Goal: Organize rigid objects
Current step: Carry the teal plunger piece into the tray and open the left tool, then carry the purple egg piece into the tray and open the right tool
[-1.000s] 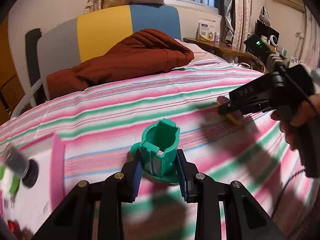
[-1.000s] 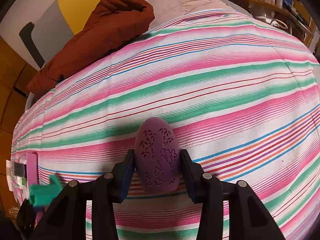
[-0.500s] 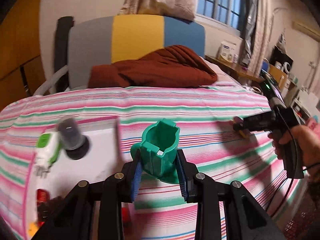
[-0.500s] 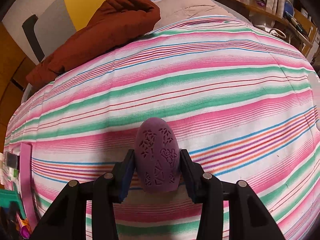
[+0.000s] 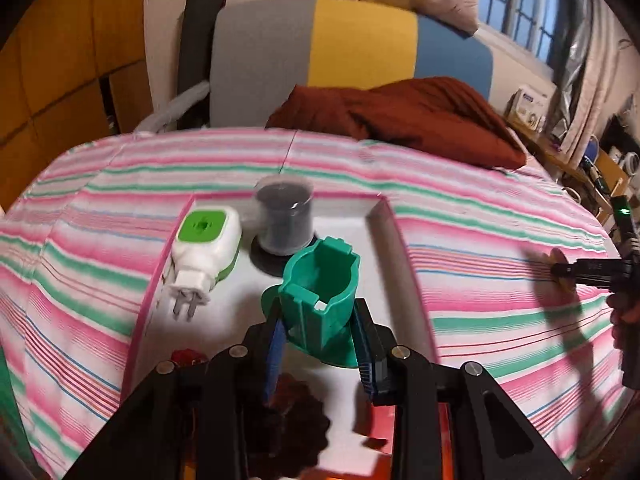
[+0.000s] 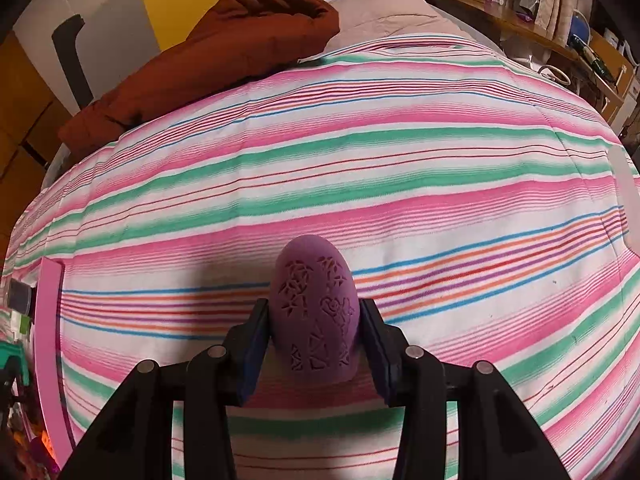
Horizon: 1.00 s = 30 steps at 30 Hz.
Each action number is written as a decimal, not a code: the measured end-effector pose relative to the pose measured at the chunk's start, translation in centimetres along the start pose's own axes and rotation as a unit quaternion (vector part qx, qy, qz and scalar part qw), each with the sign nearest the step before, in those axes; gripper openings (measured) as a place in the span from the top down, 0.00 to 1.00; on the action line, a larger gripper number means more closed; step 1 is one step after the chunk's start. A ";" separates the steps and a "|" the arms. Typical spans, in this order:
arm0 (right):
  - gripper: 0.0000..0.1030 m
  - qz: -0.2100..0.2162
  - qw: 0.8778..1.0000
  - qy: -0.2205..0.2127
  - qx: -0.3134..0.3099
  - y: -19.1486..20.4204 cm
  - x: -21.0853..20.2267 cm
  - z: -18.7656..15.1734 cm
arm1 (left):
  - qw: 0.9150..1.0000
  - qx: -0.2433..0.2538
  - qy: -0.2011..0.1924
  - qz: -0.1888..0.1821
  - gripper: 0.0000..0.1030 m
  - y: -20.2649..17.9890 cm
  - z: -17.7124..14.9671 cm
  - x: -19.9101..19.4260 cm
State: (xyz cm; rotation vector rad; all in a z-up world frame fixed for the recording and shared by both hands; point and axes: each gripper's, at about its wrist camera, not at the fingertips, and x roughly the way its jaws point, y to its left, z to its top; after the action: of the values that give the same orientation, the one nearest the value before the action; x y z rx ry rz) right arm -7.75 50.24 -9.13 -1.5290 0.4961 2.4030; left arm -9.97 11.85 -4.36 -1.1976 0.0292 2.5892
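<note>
My left gripper (image 5: 319, 334) is shut on a teal plastic cup-shaped holder (image 5: 320, 296) and holds it above a white tray with a pink rim (image 5: 384, 216) on the bed. Inside the tray lie a white and green plug-in device (image 5: 204, 248) and a clear canister of dark discs (image 5: 283, 216). My right gripper (image 6: 314, 330) is shut on a purple egg-shaped piece with cut-out patterns (image 6: 314, 312), over the striped bedspread (image 6: 400, 168). In the left wrist view the right gripper (image 5: 560, 270) shows small at the far right, held by a hand (image 5: 624, 308).
A rust-red quilt (image 5: 404, 120) lies bunched at the head of the bed by a grey, yellow and blue headboard (image 5: 360, 44). Red and dark items (image 5: 288, 412) sit in the tray's near end. The tray's pink rim (image 6: 48, 352) shows at the left of the right wrist view. Cluttered shelves (image 6: 560, 20) stand at right.
The left gripper has swung left with the teal holder, from over the bare bedspread to above the tray. The right gripper drifted slightly, still gripping the purple egg.
</note>
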 end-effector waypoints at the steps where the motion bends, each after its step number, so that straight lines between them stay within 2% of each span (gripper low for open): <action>1: 0.57 0.001 1.000 0.000 -0.001 0.1 0.0 -0.1 | 1.000 -0.006 0.001 -0.001 0.69 0.2 0.0 0.1; 9: 0.57 0.001 1.000 -0.001 -0.004 0.2 -0.4 -0.4 | 1.000 -0.015 0.001 0.011 0.68 0.9 -0.1 0.6; 13: 0.57 -0.001 1.000 -0.001 -0.006 0.2 -0.4 -0.5 | 0.999 -0.028 -0.018 0.000 0.43 1.4 -0.4 -0.6; 16: 0.57 -0.001 1.000 -0.001 -0.006 0.3 -0.4 -0.6 | 0.999 -0.031 -0.037 -0.018 0.35 1.4 -1.1 -2.1; 20: 0.57 -0.002 1.000 -0.002 -0.006 0.3 -0.5 -0.5 | 0.997 -0.006 -0.064 -0.033 0.20 1.0 -2.7 -4.8; 25: 0.57 0.025 1.000 0.000 -0.010 1.4 -0.9 -1.1 | 0.995 0.016 -0.092 -0.040 0.07 0.8 -4.8 -7.8; 30: 0.57 0.045 0.998 0.001 -0.043 3.9 -1.4 -2.0 | 0.994 0.004 -0.076 -0.073 0.03 1.1 -6.7 -9.5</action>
State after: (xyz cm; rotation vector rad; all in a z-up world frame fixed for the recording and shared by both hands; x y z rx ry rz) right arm -6.99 45.81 -8.08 -1.5746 0.4788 2.5221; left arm 0.56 7.47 -1.76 -0.9587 -0.0755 2.5402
